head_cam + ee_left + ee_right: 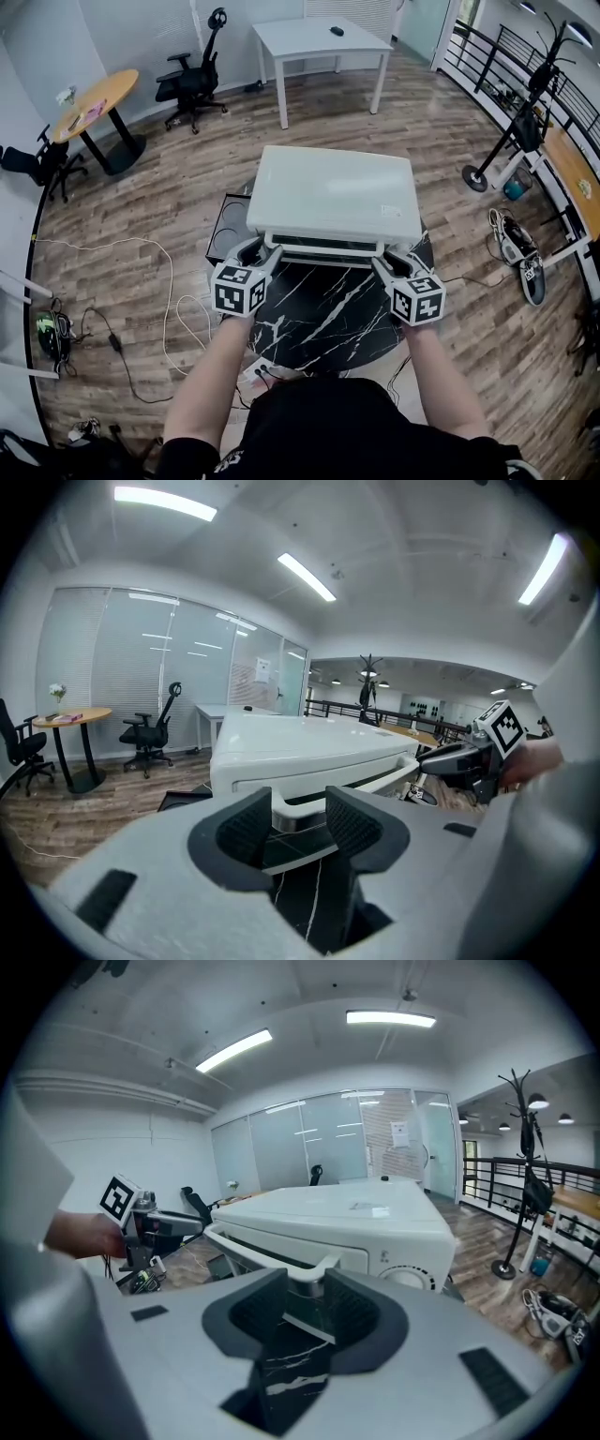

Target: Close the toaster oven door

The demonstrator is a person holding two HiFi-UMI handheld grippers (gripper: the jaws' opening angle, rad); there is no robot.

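A white, box-shaped metal toaster oven [333,192] with a broad, flat, glossy top sits upright on a round black table [323,328] veined with white marble lines, at the table's far side, its front facing the person. Its drop-down door [323,246] is raised nearly upright, and a narrow dark strip shows between the door's upper edge and the body, so it appears not fully shut. A white bar handle [272,1258] runs the door's width, standing off from it on short posts. A round white dial [410,1277] sits on the front panel beside the door.
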